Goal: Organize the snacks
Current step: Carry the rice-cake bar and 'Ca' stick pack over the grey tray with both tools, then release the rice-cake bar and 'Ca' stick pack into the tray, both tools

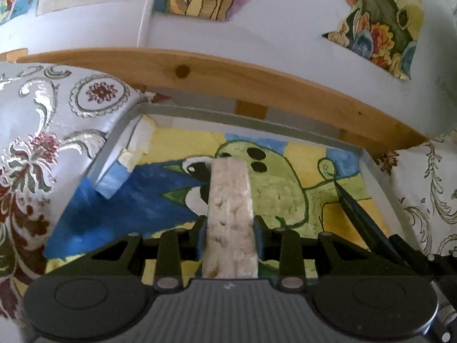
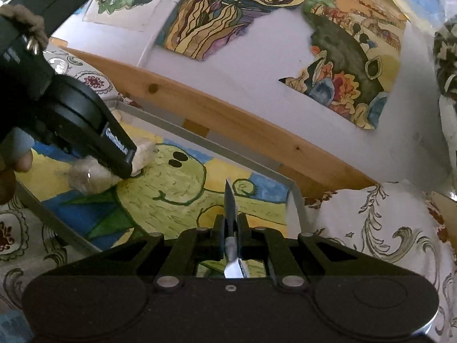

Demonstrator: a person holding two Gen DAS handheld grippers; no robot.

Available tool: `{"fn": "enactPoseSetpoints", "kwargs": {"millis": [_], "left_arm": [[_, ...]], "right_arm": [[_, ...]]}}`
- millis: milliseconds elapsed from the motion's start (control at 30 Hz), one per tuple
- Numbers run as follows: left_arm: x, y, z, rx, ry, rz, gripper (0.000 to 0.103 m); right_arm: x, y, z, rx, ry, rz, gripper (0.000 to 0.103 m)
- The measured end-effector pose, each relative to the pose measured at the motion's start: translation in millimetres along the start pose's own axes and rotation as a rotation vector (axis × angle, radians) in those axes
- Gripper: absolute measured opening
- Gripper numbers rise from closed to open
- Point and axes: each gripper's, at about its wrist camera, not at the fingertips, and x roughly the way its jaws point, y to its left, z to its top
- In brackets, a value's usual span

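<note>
My left gripper (image 1: 230, 224) is shut on a pale, lumpy snack bar (image 1: 230, 197) that sticks forward between its fingers. It hangs low over a grey-rimmed tray (image 1: 257, 115) whose floor carries a painted green creature. In the right wrist view, that left gripper (image 2: 125, 157) holds the pale bar (image 2: 97, 178) just above the tray's (image 2: 257, 168) left part. My right gripper (image 2: 230, 221) is shut on a thin dark and silver packet (image 2: 229, 200), seen edge-on, over the tray's near right part. The right gripper's dark fingers (image 1: 354, 205) show at the tray's right side.
A white cloth with silver and red ornaments (image 1: 37, 131) lies around the tray. Behind the tray runs a wooden rail (image 1: 257, 83), then a white wall with torn paintings (image 2: 351, 65). A person's hand (image 2: 17, 163) holds the left gripper.
</note>
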Motion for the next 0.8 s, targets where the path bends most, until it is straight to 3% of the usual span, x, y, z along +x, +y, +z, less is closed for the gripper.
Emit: {"fn": "enactPoseSetpoints", "kwargs": {"millis": [167, 233, 300, 333, 400, 500, 633, 800], "left_arm": [[5.9, -6.7, -0.6, 0.005, 0.027, 0.016, 0.038], [6.8, -6.6, 1.0, -0.006, 0.049, 0.007, 0.041], [4.3, -3.8, 2.2, -0.036, 0.048, -0.002, 0.053], [2.6, -2.0, 2.5, -0.051, 0.049, -0.006, 0.062], [-1.6, 0.9, 3.4, -0.073, 0.047, -0.003, 0.069], [-13.3, 7.0, 5.4, -0.106, 0.028, -0.009, 0.082], [-36.3, 13.9, 7.2, -0.121, -0.023, 0.008, 0.096], [-68.3, 21.7, 10.2, -0.110, -0.077, 0.011, 0.102]], "right_arm": [[5.7, -6.6, -2.5, 0.054, 0.044, 0.078, 0.016], [4.6, -9.7, -6.4, 0.082, 0.046, 0.079, 0.024], [2.8, -11.3, -8.5, 0.080, 0.049, 0.070, 0.050], [1.3, -12.6, -8.4, 0.089, 0.045, 0.066, 0.055], [-3.5, -17.2, -7.0, 0.123, 0.036, 0.069, 0.070], [-13.2, -23.1, -2.9, 0.163, 0.021, 0.052, 0.083], [-34.4, -31.0, 5.4, 0.212, -0.021, 0.020, 0.094], [-68.1, -39.4, 19.7, 0.267, -0.073, -0.014, 0.102]]}}
